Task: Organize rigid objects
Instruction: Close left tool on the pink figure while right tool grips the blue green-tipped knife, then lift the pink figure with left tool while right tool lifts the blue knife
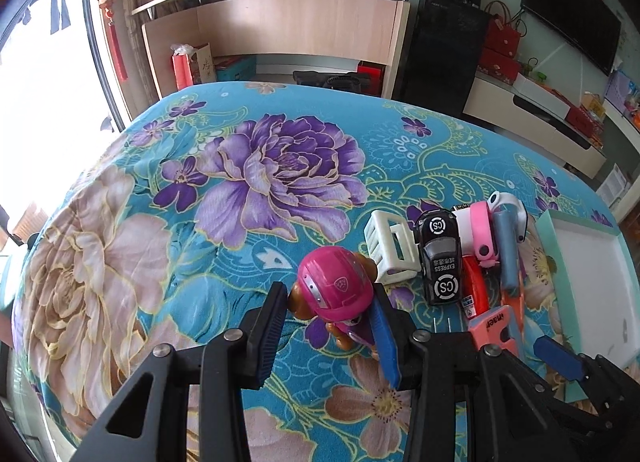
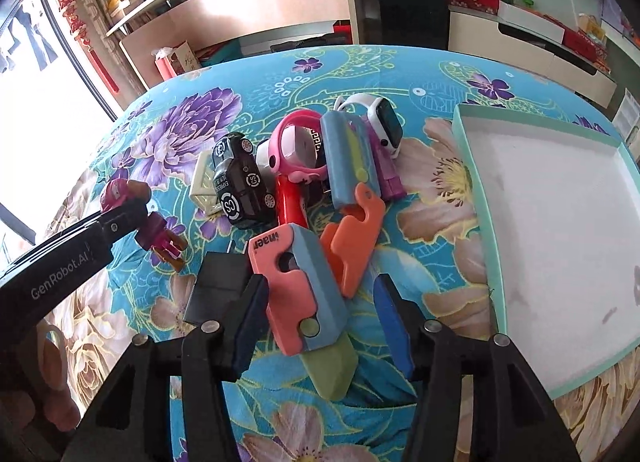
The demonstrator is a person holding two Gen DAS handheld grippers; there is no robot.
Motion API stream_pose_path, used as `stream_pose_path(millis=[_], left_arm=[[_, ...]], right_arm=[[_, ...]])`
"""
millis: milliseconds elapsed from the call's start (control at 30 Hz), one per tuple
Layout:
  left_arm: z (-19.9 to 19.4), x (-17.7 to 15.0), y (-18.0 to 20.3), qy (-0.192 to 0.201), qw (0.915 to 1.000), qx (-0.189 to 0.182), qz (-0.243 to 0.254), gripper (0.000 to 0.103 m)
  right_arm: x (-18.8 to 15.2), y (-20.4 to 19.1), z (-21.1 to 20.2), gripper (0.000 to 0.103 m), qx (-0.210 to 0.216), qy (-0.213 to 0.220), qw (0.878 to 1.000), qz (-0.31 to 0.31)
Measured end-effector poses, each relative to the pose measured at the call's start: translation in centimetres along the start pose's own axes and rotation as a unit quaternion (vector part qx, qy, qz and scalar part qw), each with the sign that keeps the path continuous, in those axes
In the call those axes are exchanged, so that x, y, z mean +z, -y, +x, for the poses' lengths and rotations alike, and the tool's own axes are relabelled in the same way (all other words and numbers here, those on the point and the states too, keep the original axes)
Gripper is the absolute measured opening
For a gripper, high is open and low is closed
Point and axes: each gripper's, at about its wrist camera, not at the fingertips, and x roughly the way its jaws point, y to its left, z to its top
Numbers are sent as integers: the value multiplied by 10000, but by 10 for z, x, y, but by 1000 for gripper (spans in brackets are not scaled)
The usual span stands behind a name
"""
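We find the left hand-held gripper clenched on a brown plastic toy pup in a pink helmet above the floral bench. The right hand-held gripper stands released around a pink-and-blue plastic toy knife lying beside the pile, near the mint-rimmed white tray.

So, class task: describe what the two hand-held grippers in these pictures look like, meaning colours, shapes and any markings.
Both are black plastic tools. The left gripper and the right gripper each have two flat jaws faced with ribbed blue pads, carried on angular black linkage arms with triangular cut-outs and round silver pivot pins. In the right wrist view, the left gripper's long black body bears pale lettering reading GenRobot.AI.
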Motion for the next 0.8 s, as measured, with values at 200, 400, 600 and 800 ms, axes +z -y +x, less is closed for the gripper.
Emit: stream_pose_path(millis=[200, 400, 600, 800], left_arm=[[6, -1, -5, -29, 9999, -73, -78, 44], [8, -1, -5, -34, 9999, -108, -75, 44], [11, -1, -7, -19, 9999, -126, -61, 44], [17, 1, -6, -7, 9996, -263, -51, 44]], right_arm=[[-3, -13, 12, 60, -236, -196, 9992, -262], [-7, -27, 22, 59, -671, -351, 9957, -541], [-12, -36, 21, 44, -753, -361, 9945, -633], [-12, -35, 10, 40, -529, -179, 9973, -482]])
